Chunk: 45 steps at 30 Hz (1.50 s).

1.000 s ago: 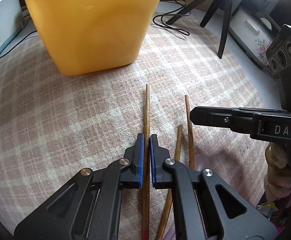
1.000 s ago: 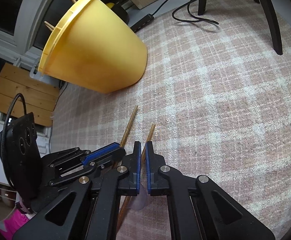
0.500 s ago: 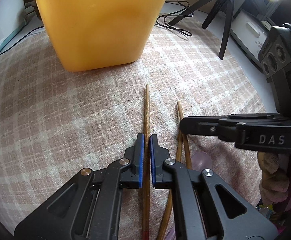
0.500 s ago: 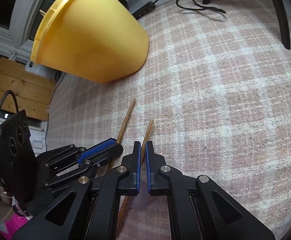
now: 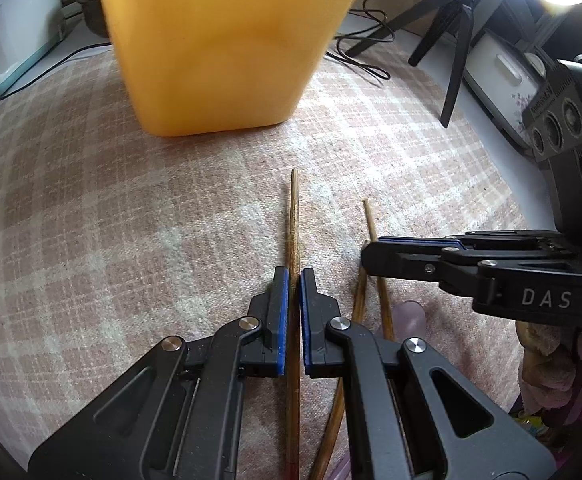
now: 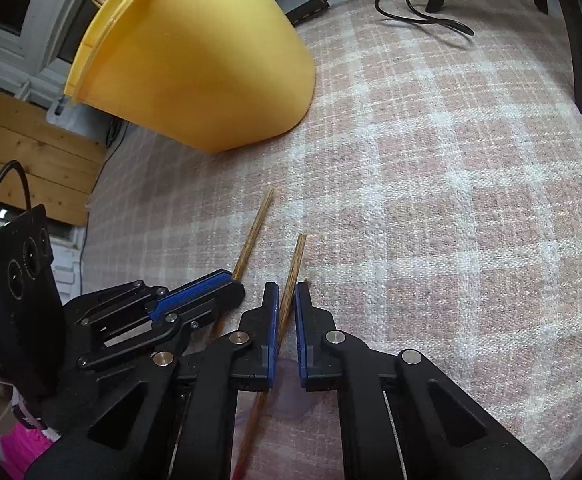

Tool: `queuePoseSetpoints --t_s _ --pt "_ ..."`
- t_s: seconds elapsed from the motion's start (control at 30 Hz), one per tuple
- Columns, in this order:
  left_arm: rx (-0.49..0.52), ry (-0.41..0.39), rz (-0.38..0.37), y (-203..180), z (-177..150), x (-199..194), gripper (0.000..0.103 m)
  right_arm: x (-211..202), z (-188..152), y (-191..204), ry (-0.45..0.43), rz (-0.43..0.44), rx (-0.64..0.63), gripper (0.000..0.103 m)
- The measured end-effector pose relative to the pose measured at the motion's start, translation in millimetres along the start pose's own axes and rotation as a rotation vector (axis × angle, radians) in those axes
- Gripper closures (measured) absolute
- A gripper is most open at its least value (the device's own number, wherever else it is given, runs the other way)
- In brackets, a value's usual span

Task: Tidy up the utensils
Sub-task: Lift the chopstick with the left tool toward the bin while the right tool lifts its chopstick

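So both grippers were down low over the pink-and-white checked tablecloth, side by side, each with a wooden chopstick in its jaws.

The left gripper was clamped tight on one chopstick; its blue pads were pressed right against the wood, and the stick ran straight out ahead toward the yellow container. The tip stopped short of the container's base, with bare cloth between them.

The right gripper had a second chopstick running between its pads. The stick leaned against the left-hand pad, with a sliver of gap on the other side, so it was pretty much closed on it but not as snug as the left one. From the left wrist view that gripper came in from the right, with its tip over two chopsticks lying crossed on the cloth.

The yellow container stood further back on the cloth, toward the far edge, and a couple of stick ends poked up above its rim. A pale purplish thing lay on the cloth right by the crossed sticks; couldn't tell what it was. Black tripod legs and a cable were back behind the cloth.
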<state>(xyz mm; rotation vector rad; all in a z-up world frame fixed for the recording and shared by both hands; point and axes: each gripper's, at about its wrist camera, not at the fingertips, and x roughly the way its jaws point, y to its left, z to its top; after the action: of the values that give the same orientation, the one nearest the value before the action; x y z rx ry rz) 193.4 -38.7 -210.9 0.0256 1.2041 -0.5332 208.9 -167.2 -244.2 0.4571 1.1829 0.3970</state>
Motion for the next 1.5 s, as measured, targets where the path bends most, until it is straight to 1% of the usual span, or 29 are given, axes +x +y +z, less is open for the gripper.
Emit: queuePoseSetpoints --t_s 0.23,0.4,0.53,0.73,1.13,1.5 --pt "-0.041 -0.051 -0.018 10 -1 -23 0.099 -19 -4 7 -0.057 0.028 -0.018 0.097" --pt "-0.070 -0.135 -0.048 16 -2 -56 0.099 -47 -8 14 -0.116 0.045 -0.063 0.098" --pt "-0.097 -0.191 -0.068 18 -2 -78 0.099 -69 -16 21 -0.168 0.043 -0.098 0.099" --pt "-0.095 -0.271 -0.078 13 -3 -113 0.099 -106 -19 26 -0.247 0.035 -0.158 0.099" --pt "-0.074 -0.422 -0.069 5 9 -174 0.099 -163 -12 53 -0.426 0.010 -0.260 0.099" --pt "-0.081 -0.535 -0.048 14 30 -212 0.099 -194 8 77 -0.545 0.012 -0.321 0.099"
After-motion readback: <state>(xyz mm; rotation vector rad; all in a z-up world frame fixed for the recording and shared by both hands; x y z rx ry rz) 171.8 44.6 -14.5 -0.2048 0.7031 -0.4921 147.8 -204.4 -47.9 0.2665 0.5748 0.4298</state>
